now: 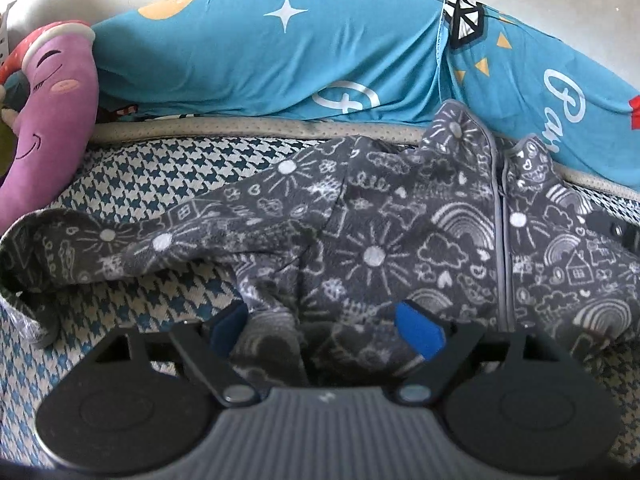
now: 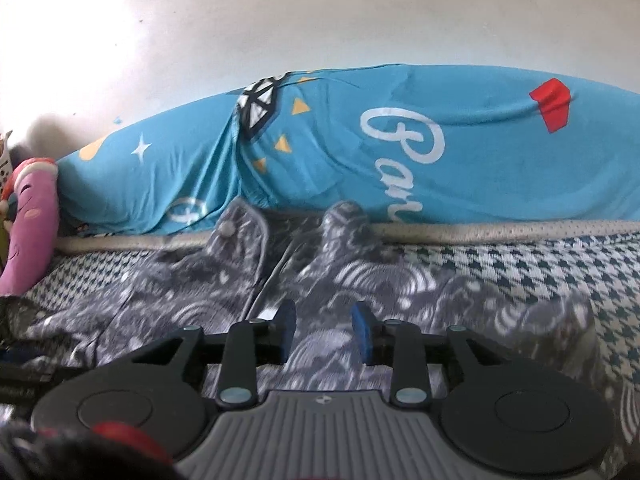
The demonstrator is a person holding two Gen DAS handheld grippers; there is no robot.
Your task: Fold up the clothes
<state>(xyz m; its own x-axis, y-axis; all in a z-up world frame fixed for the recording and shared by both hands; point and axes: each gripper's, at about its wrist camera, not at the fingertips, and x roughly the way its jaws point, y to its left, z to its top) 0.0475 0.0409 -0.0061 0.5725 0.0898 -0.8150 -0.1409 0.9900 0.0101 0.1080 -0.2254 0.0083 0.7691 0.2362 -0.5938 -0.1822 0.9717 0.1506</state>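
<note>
Spread fingers of the left gripper [image 1: 326, 326] and right gripper [image 2: 325, 334] hover over the grey jacket [image 1: 400, 240] on the bed [image 1: 132, 168], so next probably gripping its hem.

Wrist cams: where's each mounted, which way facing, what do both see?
Left wrist: on the left gripper, facing along open fingers over the grey jacket; sleeve stretches left.
Right wrist: on the right gripper, open, low over the jacket's zip side, blurred.
Shared: jacket, blue pillow, purple plush toy, checked mattress, wall.
</note>
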